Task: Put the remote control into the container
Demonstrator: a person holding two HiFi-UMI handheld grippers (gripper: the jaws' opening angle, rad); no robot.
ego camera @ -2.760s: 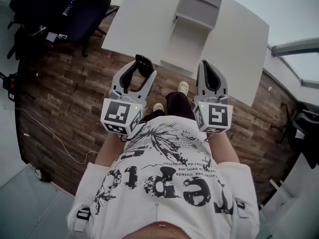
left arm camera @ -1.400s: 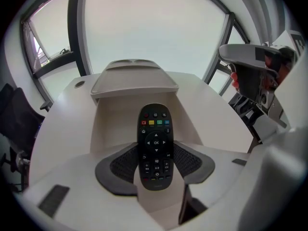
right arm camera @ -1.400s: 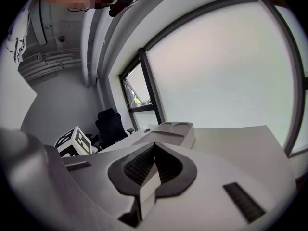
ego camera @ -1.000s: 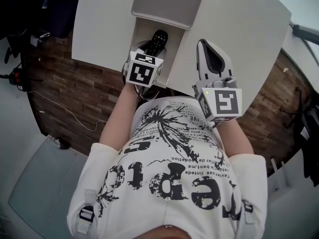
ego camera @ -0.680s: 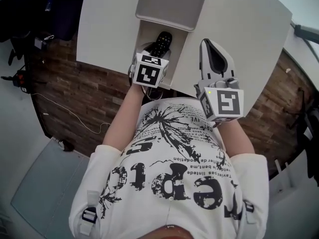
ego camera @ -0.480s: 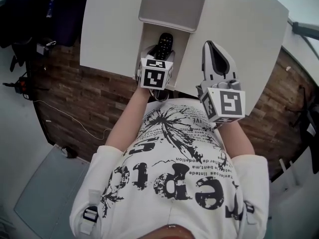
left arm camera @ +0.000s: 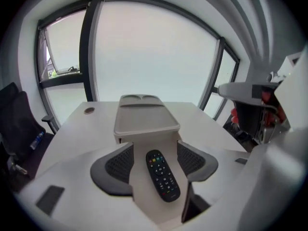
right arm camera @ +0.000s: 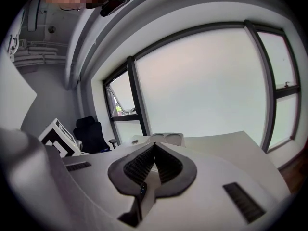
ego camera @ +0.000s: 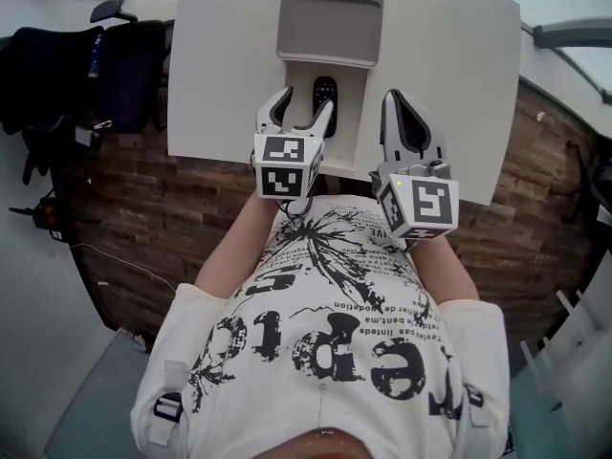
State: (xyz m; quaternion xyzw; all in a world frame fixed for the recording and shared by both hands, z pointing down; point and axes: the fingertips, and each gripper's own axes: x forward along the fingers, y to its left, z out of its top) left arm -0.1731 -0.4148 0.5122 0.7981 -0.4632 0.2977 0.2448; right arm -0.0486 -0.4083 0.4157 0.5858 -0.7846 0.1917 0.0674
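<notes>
Over at the left, the black office chair [ego camera: 105, 65] is sitting well off the white table [ego camera: 220, 84], playing no part in this. Moving in, the left gripper [ego camera: 300, 113] is hovering over the near end of the container [ego camera: 350, 115], and its jaws are opening, spreading wide to either side. The remote control [left arm camera: 162, 175] is lying between them, buttons up, but neither pad is touching it; it is resting flat on the floor of the container's open compartment, just in front of the grey lid [ego camera: 330, 22] that is covering the far part. The way I am reading it, the gripper is sitting that low and that square over the slot so the remote goes down lengthwise along the compartment rather than across its walls, and the widening jaws are letting it settle on its own. The task is looking as good as done. Further right, the right gripper [right arm camera: 154, 150] is hanging beside the container, above the bare table, with its jaws pressed together on nothing. It is simply keeping out of the way while the left one is doing the work.
</notes>
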